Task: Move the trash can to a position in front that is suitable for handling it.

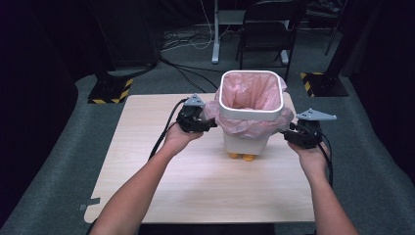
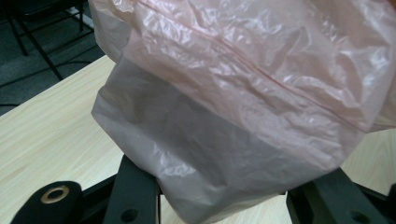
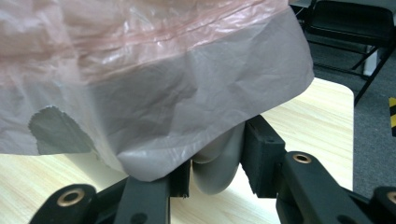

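The pink bag [image 1: 250, 93] already lines the white bin [image 1: 246, 139] mid-table, its edge folded over the rim. My left claw [image 1: 211, 124] and right claw [image 1: 285, 133] stand apart (gripping nothing), so tucking the skirt remains.

A waste bin [image 1: 247, 132] is set toward the far edge of the desk [image 1: 195, 181], with a bin liner [image 1: 249, 93] placed inside it and folded out over its rim. The left gripper [image 1: 211, 124] is positioned at the bin's left side and the right gripper [image 1: 284, 133] at its right, each against the overhanging liner. A chair [image 1: 271, 29] is placed behind the desk.
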